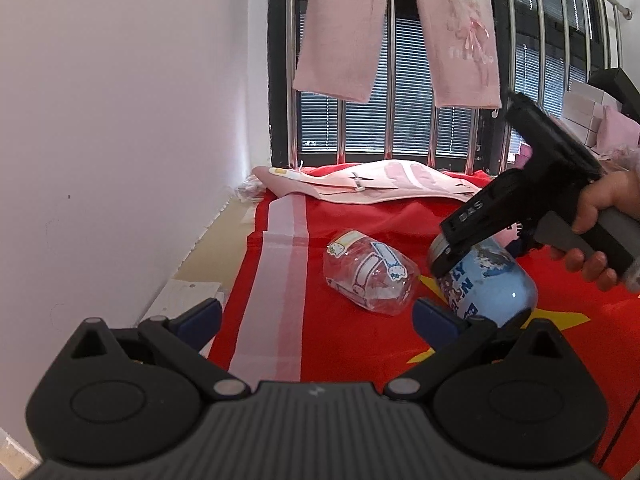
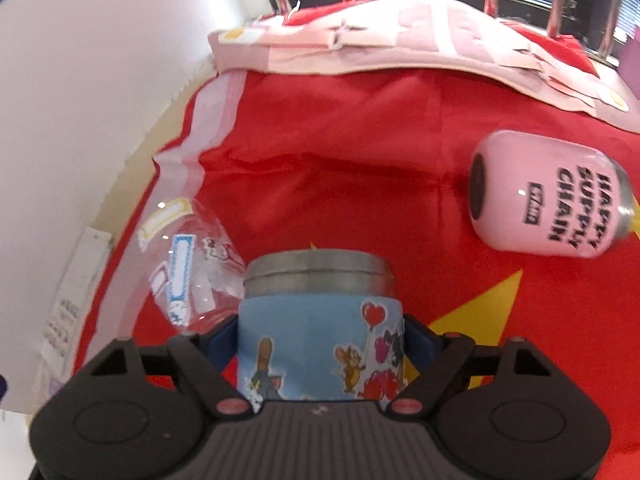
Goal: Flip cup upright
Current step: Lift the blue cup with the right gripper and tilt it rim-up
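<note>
The right gripper (image 2: pixel 320 332) is closing its two blue-padded fingers (image 2: pixel 218 338) on the sides of the blue cartoon cup (image 2: pixel 320 344), so its jaws are standing only as wide as the cup body and are touching it on both sides. In the right wrist view the metal rim (image 2: pixel 318 274) of this cup is pointing away from the camera. In the left wrist view the same blue cartoon cup (image 1: pixel 486 284) is tilting above the red cloth (image 1: pixel 352 344), and the right gripper (image 1: pixel 460 252) is holding it near the rim end while a hand (image 1: pixel 600 224) is gripping the handle. The left gripper (image 1: pixel 318 316) is holding nothing; its jaws are standing wide apart and it is hanging over the red cloth, near the blue cup. A clear plastic cup with stickers (image 1: pixel 370 272) is lying on its side just to the left of the blue cup. A pink mug with black letters (image 2: pixel 552 200) is lying on its side to the right of the blue cup, well apart. Behind the blue cup, a pink garment (image 2: pixel 400 36) is lying at the far edge of the cloth, under the window bars (image 1: pixel 392 80).
</note>
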A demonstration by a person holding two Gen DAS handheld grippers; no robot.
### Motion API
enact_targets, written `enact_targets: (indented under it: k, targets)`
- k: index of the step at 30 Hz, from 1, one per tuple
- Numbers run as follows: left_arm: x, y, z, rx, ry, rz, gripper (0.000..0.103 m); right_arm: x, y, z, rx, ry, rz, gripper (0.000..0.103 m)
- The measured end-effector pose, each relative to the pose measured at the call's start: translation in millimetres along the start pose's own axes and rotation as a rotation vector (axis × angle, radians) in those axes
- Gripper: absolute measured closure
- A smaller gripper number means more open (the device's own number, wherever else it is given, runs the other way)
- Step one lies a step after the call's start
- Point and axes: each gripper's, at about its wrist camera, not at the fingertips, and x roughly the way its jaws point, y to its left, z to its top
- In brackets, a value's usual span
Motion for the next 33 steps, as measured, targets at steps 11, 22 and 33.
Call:
enact_targets:
  k: [11, 22, 33]
  targets:
    - [-34.1, -4.0, -1.0, -0.014, -0.041, 0.004, 0.000, -47.7, -23.6, -60.8, 0.223, -0.018, 0.184, 0.020]
    - [-79.1, -8.8, -9.2, -0.008, -0.075, 0.000, 0.000, -66.8, -32.8, -164.3, 0.490, -0.023, 0.397, 0.020]
    - [-100.7, -34.7, -24.7, 0.038, -0.019, -0.050, 0.000, -70.7, -18.1, -189.6, 0.437, -0.179, 0.282, 0.019]
